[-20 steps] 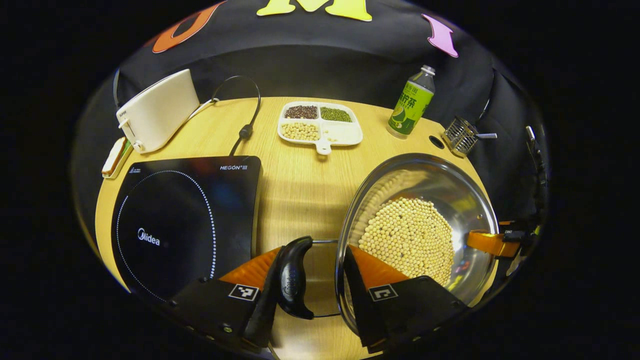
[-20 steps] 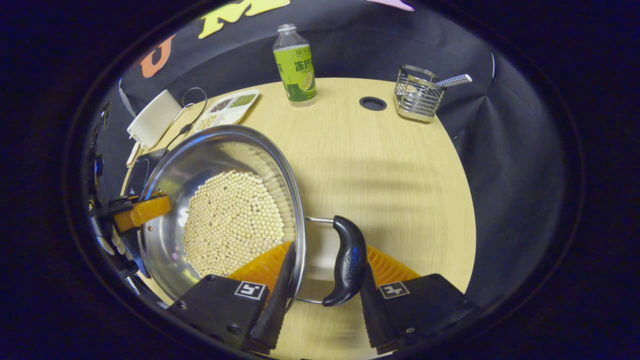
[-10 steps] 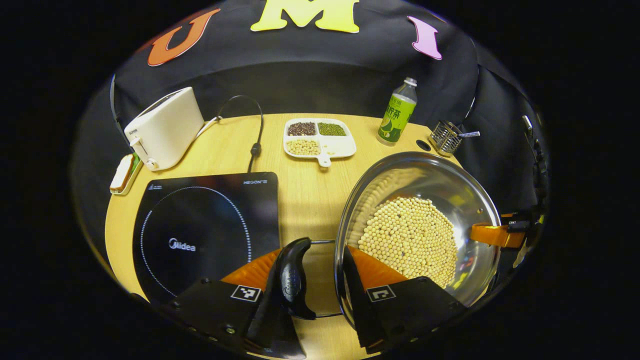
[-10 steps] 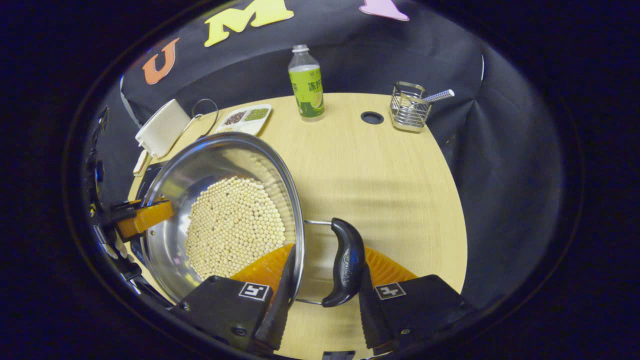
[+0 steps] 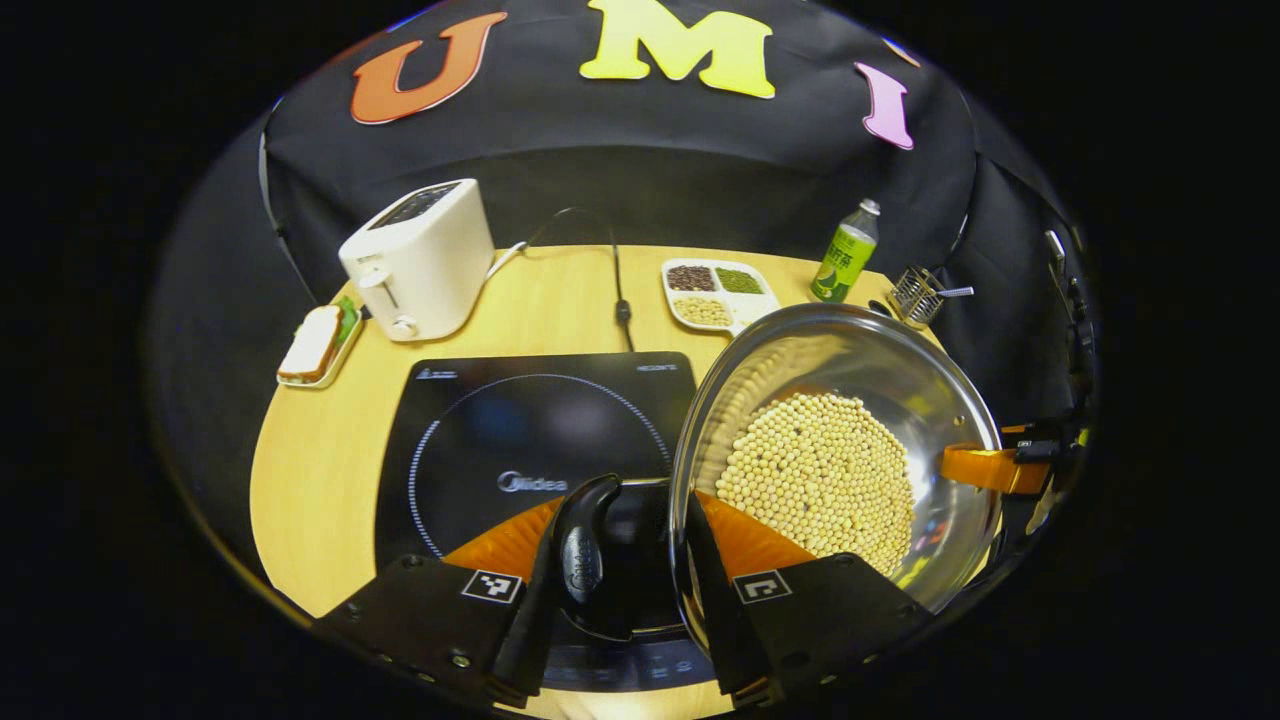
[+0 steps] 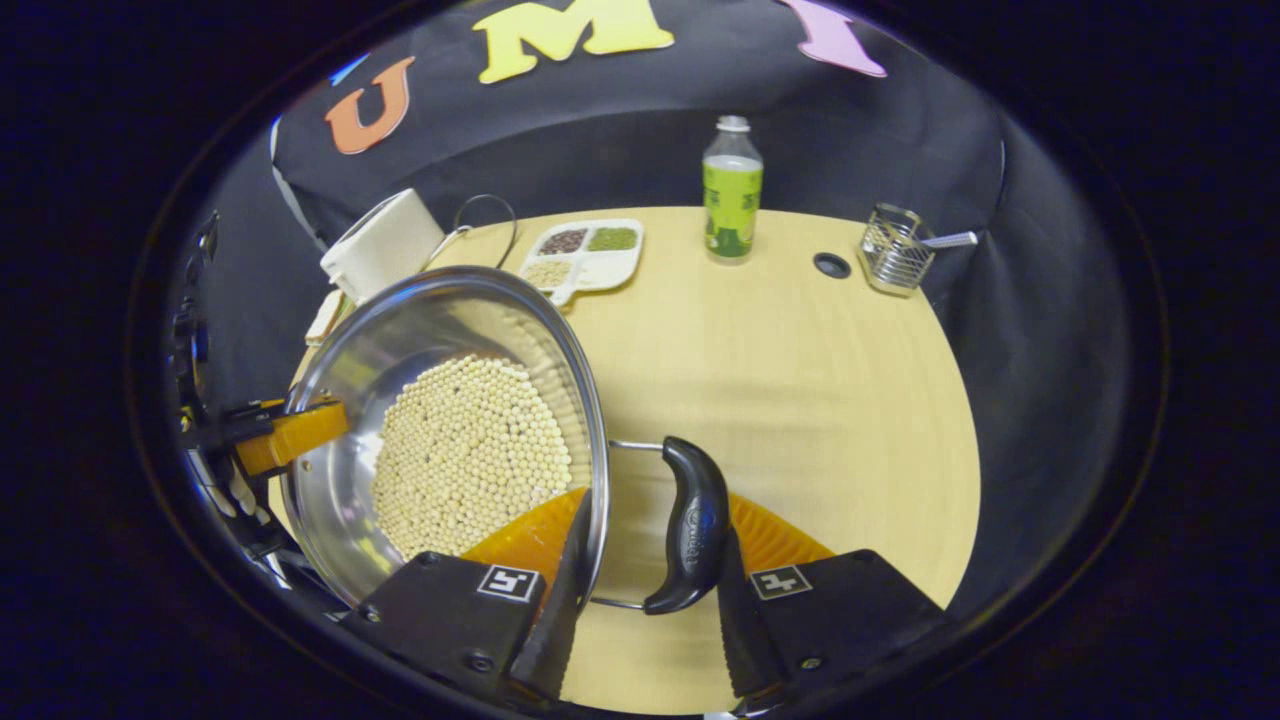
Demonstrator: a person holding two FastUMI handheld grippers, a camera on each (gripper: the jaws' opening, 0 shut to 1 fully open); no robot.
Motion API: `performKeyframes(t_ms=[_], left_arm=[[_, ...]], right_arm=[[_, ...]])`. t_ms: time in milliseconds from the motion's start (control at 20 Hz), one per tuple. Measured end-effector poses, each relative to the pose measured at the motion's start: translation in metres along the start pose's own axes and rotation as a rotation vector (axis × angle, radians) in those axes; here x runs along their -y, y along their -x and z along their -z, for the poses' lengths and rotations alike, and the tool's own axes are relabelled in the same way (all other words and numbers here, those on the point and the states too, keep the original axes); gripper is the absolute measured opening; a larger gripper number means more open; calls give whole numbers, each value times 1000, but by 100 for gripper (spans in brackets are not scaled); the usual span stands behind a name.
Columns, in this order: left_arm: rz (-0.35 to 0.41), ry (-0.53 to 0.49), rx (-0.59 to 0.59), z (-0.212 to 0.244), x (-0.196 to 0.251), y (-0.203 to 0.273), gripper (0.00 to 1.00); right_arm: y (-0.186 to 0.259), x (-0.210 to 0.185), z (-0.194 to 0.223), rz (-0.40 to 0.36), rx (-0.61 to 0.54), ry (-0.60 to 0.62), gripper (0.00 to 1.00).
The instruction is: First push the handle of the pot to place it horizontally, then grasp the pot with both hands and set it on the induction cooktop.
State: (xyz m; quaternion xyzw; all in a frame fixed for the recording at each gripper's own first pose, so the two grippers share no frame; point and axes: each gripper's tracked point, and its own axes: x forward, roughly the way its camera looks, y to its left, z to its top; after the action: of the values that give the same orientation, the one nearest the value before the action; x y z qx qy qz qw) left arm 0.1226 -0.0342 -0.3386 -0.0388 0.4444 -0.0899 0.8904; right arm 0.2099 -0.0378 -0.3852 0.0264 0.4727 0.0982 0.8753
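Note:
A steel pot (image 5: 850, 330) holding pale round beans (image 5: 820, 470) hangs between both grippers, above the table. My left gripper (image 5: 630, 520) is shut on its black left handle (image 5: 582, 550) and rim, one finger outside the handle and one inside the pot. That handle hangs over the black induction cooktop (image 5: 500, 420). In the right gripper view, my right gripper (image 6: 655, 520) clamps the other black handle (image 6: 692, 525) and the rim of the pot (image 6: 400, 330) the same way. Each gripper appears across the pot in the other's view: the right gripper (image 5: 985, 468) and the left gripper (image 6: 290, 432).
A white toaster (image 5: 420, 258) with its cable (image 5: 620, 300) stands behind the cooktop, and a sandwich on a small plate (image 5: 312, 345) lies left of it. At the back are a divided tray of grains (image 5: 712, 293), a green bottle (image 5: 845, 255) and a wire basket (image 5: 915, 293).
Both grippers have carried the pot up and to the left. Its left handle, over bare table before, now hangs above the cooktop's front right part. Both grips are unchanged.

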Motion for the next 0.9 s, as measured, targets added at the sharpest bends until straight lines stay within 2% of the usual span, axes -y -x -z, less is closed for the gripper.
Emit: performKeyframes(t_ms=[450,900], left_arm=[[-40,15,-18,8,-84,17,62],[-52,20,-47,3,-147,-2,62]], right_arm=[[-3,1,-3,-25,-28,10,60],[-2,0,-3,-22,-67,7,60]])
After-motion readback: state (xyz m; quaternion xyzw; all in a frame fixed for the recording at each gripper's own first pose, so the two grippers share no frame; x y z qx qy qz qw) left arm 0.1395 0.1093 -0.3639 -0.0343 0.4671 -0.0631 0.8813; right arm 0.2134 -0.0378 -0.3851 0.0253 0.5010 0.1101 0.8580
